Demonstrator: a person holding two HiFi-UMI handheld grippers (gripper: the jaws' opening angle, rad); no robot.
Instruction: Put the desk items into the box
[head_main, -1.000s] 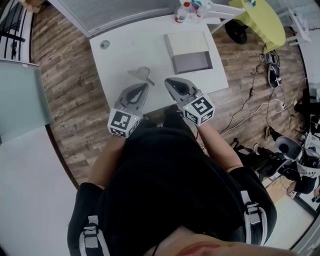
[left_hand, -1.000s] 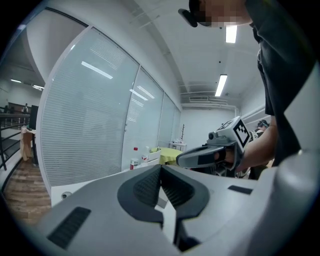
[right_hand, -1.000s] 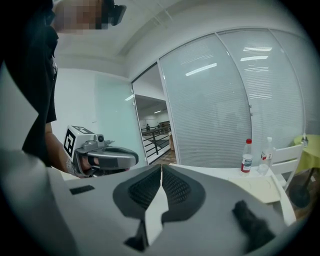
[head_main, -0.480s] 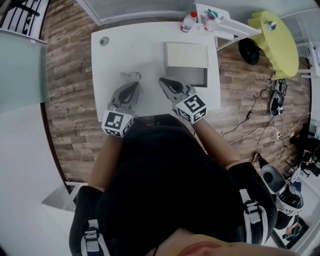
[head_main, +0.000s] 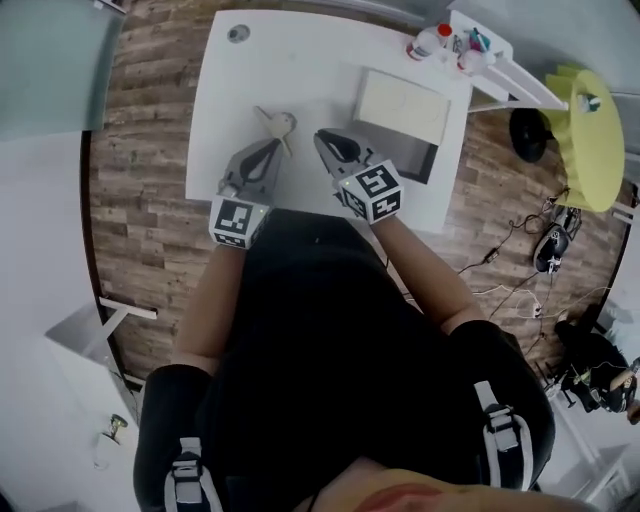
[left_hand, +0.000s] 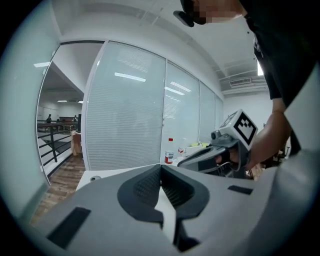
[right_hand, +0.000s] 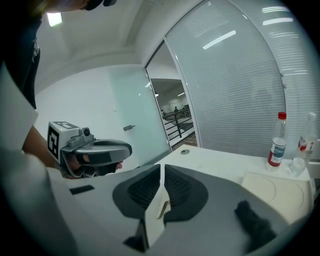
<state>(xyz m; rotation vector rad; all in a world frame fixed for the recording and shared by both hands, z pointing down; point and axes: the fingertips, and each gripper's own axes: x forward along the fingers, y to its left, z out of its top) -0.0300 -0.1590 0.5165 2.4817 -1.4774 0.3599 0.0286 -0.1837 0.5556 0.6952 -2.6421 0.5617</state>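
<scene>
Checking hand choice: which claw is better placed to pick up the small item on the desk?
Probably left. The left claw sits just short of the small item, pointing at it; the right claw is farther off, nearer the box.

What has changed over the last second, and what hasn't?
Both hands moved forward from the near edge out over the desk. The left claw now sits close to the small grey item, with the right claw alongside. Nothing was grasped or released, and both claws are shut and empty. The item and the box lie as before.
</scene>
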